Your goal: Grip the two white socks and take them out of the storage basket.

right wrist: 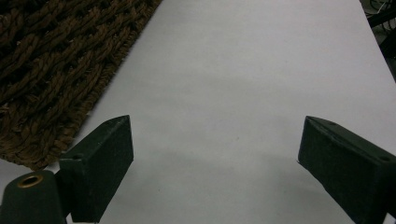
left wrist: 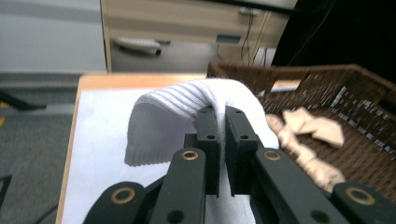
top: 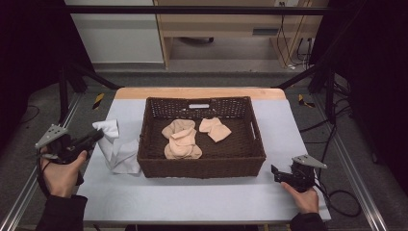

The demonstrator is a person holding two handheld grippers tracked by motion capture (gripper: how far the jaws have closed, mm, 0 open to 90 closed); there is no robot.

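A white ribbed sock (top: 117, 147) lies partly lifted on the table left of the dark wicker basket (top: 201, 167). My left gripper (top: 98, 135) is shut on its upper end; in the left gripper view the sock (left wrist: 187, 100) drapes over the closed jaws of that gripper (left wrist: 221, 116). Inside the basket lie beige socks (top: 182, 139) and another beige piece (top: 215, 129). My right gripper (top: 275, 173) rests on the table at the basket's right front corner, open with nothing between its jaws (right wrist: 212, 154).
The table (top: 202, 197) has a white cover and a wooden far edge. In the right gripper view the basket's woven wall (right wrist: 56, 60) runs along the left. Black frame bars and cables surround the table; a wooden cabinet (top: 231, 24) stands behind.
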